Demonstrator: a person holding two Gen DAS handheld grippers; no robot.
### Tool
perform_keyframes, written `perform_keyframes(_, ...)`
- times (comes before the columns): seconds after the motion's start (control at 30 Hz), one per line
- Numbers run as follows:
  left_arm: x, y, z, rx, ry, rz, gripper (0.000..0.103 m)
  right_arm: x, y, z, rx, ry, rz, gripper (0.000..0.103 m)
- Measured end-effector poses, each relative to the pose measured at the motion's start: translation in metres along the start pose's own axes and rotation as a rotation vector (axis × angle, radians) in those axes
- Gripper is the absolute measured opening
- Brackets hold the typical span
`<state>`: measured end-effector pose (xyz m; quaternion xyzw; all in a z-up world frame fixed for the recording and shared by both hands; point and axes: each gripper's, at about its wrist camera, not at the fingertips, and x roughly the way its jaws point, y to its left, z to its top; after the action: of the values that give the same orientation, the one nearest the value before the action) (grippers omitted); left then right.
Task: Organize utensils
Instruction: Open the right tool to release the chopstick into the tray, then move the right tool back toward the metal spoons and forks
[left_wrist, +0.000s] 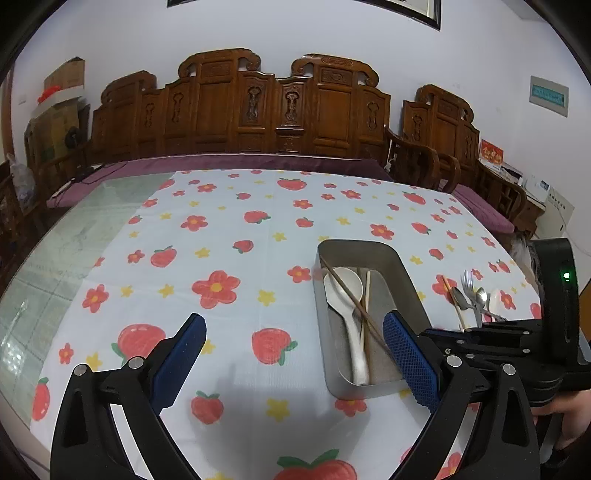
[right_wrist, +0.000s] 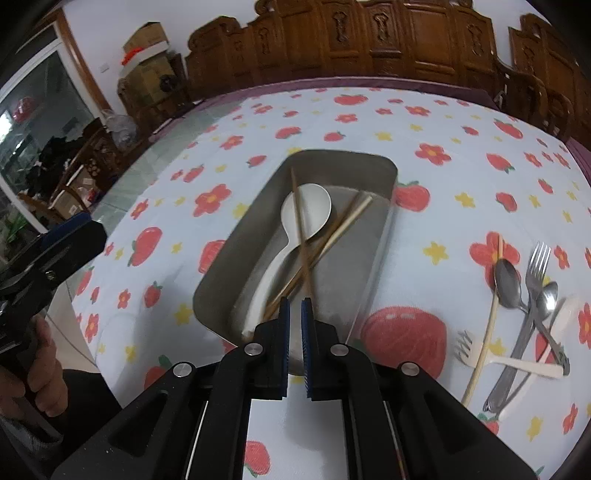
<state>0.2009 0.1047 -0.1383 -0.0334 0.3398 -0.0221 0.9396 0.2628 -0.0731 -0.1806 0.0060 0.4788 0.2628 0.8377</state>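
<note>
A metal tray (right_wrist: 373, 254) sits on the flowered tablecloth and also shows in the left wrist view (left_wrist: 402, 273). It holds a white ladle spoon (right_wrist: 314, 210), a dark chopstick (right_wrist: 300, 221) and lighter chopsticks (right_wrist: 343, 225), crossed. My right gripper (right_wrist: 295, 306) hovers over the tray's near end, fingers nearly together with a narrow empty gap. My left gripper (left_wrist: 295, 332) is wide open and empty, left of the tray. Loose utensils lie right of the tray: metal spoons (right_wrist: 508, 280), a metal fork (right_wrist: 532, 280), a white plastic fork (right_wrist: 517, 363), a pale chopstick (right_wrist: 487, 332).
The tablecloth (left_wrist: 229, 258) covers most of a glass-topped table (left_wrist: 66, 251). Carved wooden benches (left_wrist: 258, 107) with purple cushions stand behind it. The loose utensil pile also shows at the right in the left wrist view (left_wrist: 476, 299).
</note>
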Motion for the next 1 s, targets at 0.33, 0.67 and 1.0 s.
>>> perform_keyframes(0.33, 0.002, -0.028, -0.005, 0.05, 0.011, -0.027, 0.093, -0.044, -0.018, -0.013, -0.058, -0.111, -0.034, 0.008)
perform_keyframes(0.67, 0.005, -0.066, -0.013, 0.103, 0.018, -0.079, 0.093, -0.101, -0.075, -0.042, -0.028, -0.174, -0.164, 0.008)
perform_keyframes(1.0, 0.008, -0.104, -0.028, 0.143, 0.042, -0.147, 0.093, -0.123, -0.129, -0.068, 0.055, -0.195, -0.261, 0.023)
